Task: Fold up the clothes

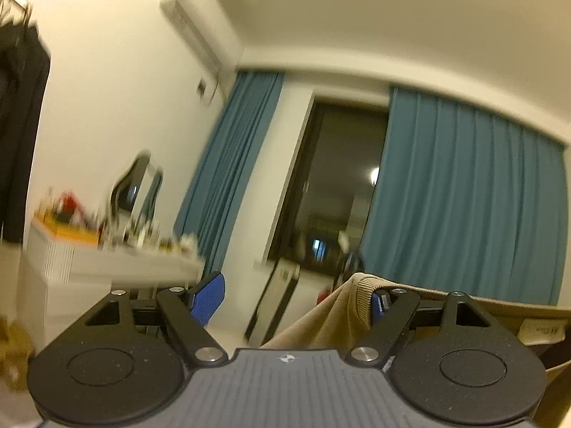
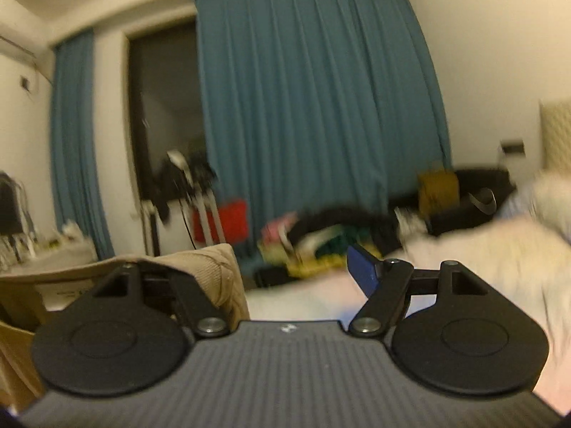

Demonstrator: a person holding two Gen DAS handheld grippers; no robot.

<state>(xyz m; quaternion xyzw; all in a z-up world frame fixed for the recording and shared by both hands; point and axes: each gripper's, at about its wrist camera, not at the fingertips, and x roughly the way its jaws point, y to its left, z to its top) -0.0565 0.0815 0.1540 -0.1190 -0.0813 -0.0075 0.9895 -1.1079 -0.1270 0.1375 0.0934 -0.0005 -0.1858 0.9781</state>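
The tan garment (image 1: 332,317) is a soft knit with a ribbed band along its edge, and it hangs stretched between the two grippers. In the left wrist view its ribbed hem folds over the right blue finger, which is mostly hidden under the cloth, while the other finger (image 1: 208,297), a flat blue pad with a fine dotted grip, stands free and bare on the far side. The left gripper (image 1: 291,301) has its jaws spread wide, and the cloth is hooked over one finger instead of pinched between two. In the right wrist view the same ribbed cloth (image 2: 210,274) drapes over the left finger and covers it, and the one visible blue finger (image 2: 362,271) sticks out bare. The right gripper (image 2: 296,274) also stands wide apart, nothing pressed between its pads. Each gripper has two black rounded linkage plates and a grey ridged body. Behind hang two teal pleated curtains (image 2: 307,107), one on each side of a dark window (image 1: 335,185). A white bed (image 2: 481,249) lies at the right, blurred.
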